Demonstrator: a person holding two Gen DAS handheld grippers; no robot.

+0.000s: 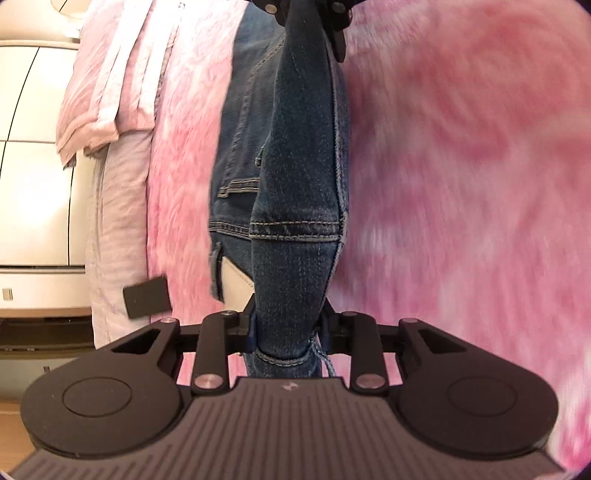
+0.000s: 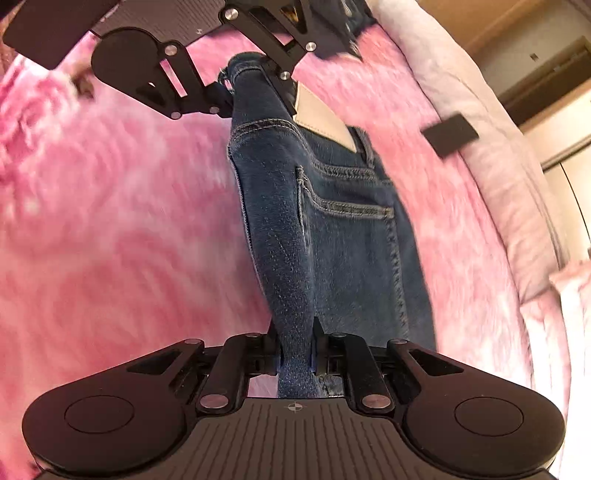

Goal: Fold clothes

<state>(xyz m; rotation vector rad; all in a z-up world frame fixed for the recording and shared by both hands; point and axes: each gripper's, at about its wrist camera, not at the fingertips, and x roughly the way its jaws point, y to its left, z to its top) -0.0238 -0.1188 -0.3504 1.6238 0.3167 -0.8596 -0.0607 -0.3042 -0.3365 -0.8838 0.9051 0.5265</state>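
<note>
A pair of dark blue jeans [image 1: 295, 177] is stretched between my two grippers above a fluffy pink blanket [image 1: 461, 166]. My left gripper [image 1: 286, 328] is shut on the waistband end of the jeans. My right gripper [image 2: 295, 343] is shut on the other end of the bunched denim [image 2: 332, 240]. The back pocket and a beige waist label [image 2: 321, 122] show in the right wrist view. Each gripper shows at the far end in the other's view: the right one [image 1: 314, 22], the left one [image 2: 255, 85].
A small black rectangular object [image 1: 147, 297] lies at the blanket's edge, on a pale pink sheet [image 1: 118, 221]; it also shows in the right wrist view [image 2: 448, 134]. Folded pale pink and white cloths [image 1: 110, 74] lie at the bed's edge. White cabinet doors [image 1: 33, 166] stand beyond.
</note>
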